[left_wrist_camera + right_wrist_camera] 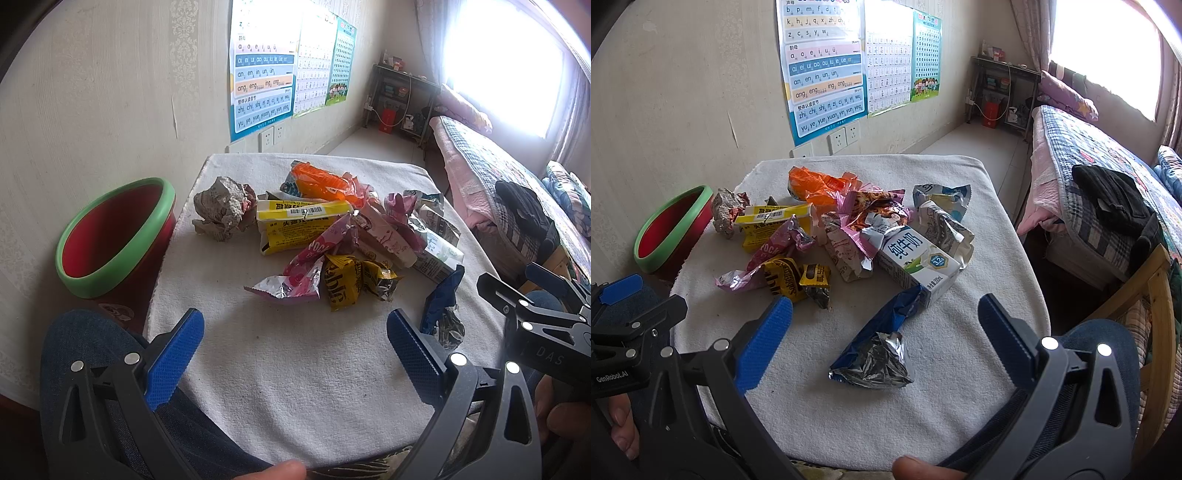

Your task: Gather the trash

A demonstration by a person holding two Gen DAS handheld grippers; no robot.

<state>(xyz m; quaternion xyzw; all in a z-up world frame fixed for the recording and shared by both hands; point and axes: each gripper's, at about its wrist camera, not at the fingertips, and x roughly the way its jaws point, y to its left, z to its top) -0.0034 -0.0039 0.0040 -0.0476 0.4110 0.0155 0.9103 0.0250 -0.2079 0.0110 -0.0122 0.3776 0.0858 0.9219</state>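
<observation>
On the white cloth (pixel 295 369), L wrist view:
Your L gripper (pixel 295 354): jaws wide, nothing between them, over bare cloth at the near edge
Trash pile: mid-cloth, ahead of the jaws; crumpled paper ball (pixel 223 206) at its left end, yellow box (pixel 295 225) just beside it, orange wrapper (pixel 321 181) behind, pink foil wrapper (pixel 303 273) and yellow-black wrapper (pixel 347 284) nearest you
Bin (pixel 114 236): red w/ green rim, left of the cloth, by the wall, tilted toward you
Your R gripper: only part of its body at the right edge

R wrist view:
Your R gripper (pixel 884 332): jaws wide, holding nothing
Blue foil bag (pixel 882 347): lying flat between the fingertips, not gripped
Milk carton (pixel 916 262): on its side, touching the bag's far end
Bin (pixel 674 229): far left, well apart from the jaws
</observation>
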